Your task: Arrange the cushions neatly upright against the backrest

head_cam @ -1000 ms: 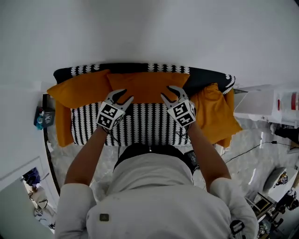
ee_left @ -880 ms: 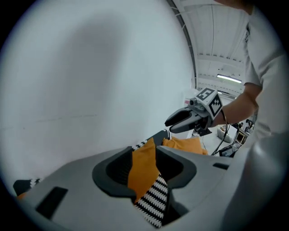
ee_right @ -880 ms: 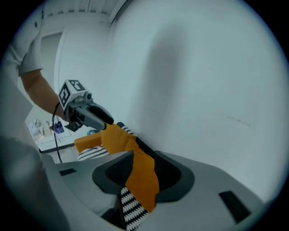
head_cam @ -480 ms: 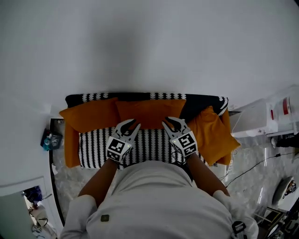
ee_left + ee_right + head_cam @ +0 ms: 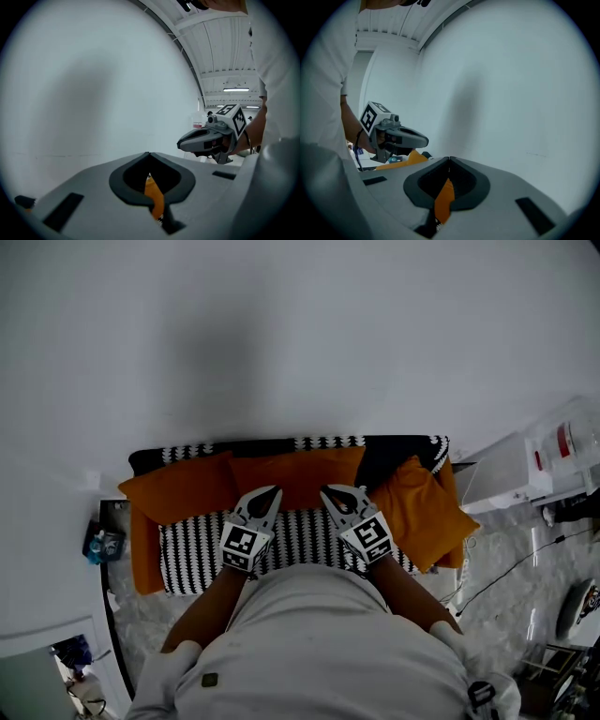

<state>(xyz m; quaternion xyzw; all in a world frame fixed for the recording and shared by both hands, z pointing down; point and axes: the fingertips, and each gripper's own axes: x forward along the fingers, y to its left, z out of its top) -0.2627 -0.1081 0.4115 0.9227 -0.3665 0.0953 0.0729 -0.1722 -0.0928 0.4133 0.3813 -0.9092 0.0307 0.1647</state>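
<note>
Middle cushion [image 5: 300, 470] | part-hidden: left gripper [image 5: 271, 491], right gripper [image 5: 330, 491] | jaws just closed

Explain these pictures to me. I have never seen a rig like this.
There is no robot here: a person holds a two-fingered claw in each hand. The head view comes from a camera on the person's head, looking down. The two gripper views come from cameras riding on the claws. Below is a black-and-white patterned sofa with three orange cushions: left cushion, middle cushion, right cushion. The left claw and right claw have just been closing and are now shut, gripping nothing. The orange seen through their gaps looks like cushion beyond.
</note>
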